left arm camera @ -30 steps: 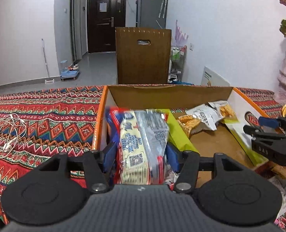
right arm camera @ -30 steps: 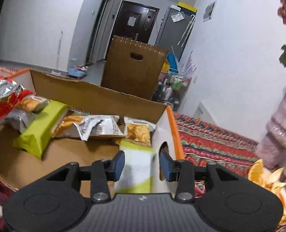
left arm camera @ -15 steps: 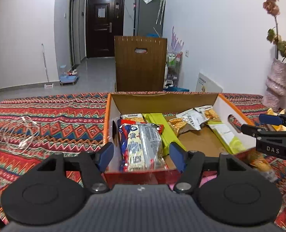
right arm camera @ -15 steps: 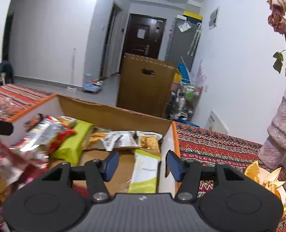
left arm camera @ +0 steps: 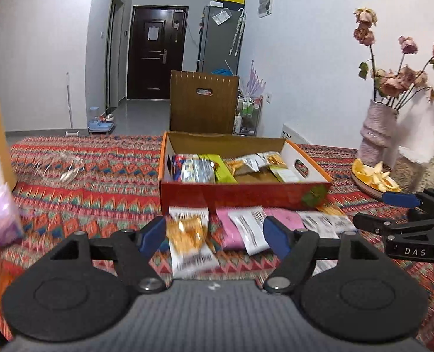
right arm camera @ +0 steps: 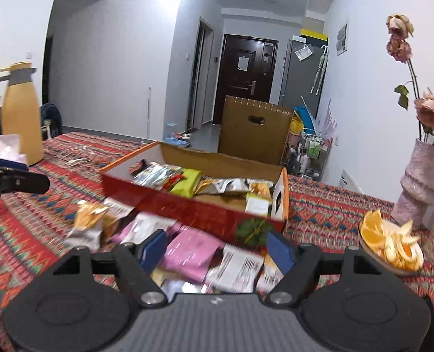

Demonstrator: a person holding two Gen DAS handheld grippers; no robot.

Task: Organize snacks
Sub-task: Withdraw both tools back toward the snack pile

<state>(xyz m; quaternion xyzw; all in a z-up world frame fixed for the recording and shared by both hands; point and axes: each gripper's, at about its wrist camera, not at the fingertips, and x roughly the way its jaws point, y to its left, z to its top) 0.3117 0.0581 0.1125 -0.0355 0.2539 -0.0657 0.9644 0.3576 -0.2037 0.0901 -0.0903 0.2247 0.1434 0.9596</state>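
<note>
As both grippers have drawn back from the box (left arm camera: 246, 196), each has left its packet behind inside it: the left gripper (left arm camera: 214, 234), which a second ago pinched a red-and-white pack (left arm camera: 192, 170) over the box's left end, now hangs with its jaws apart and nothing between the pads, and the right gripper (right arm camera: 215, 250), which held a pale green packet (right arm camera: 256, 205) at the box's right end, is likewise spread and empty. Both sets of jaws have just been opening. Judged from this, two more snacks are stowed and the hands are going back for the next ones. Those lie loose on the table (left arm camera: 85, 182) just in front of the box's near wall: an orange snack packet (left arm camera: 189, 234) below the left gripper, pink packets (right arm camera: 192, 252) and white-backed ones under the right. The box has bare cardboard floor in its right half, so room remains there. The near wall stands up as a lip that any packet must clear on the way in. To the right, a plate of orange peel (right arm camera: 391, 245) and a vase (right arm camera: 419, 182) stand close to the right hand's path; the left side of the table is more open, with a jug (right arm camera: 22, 114) well off.
</note>
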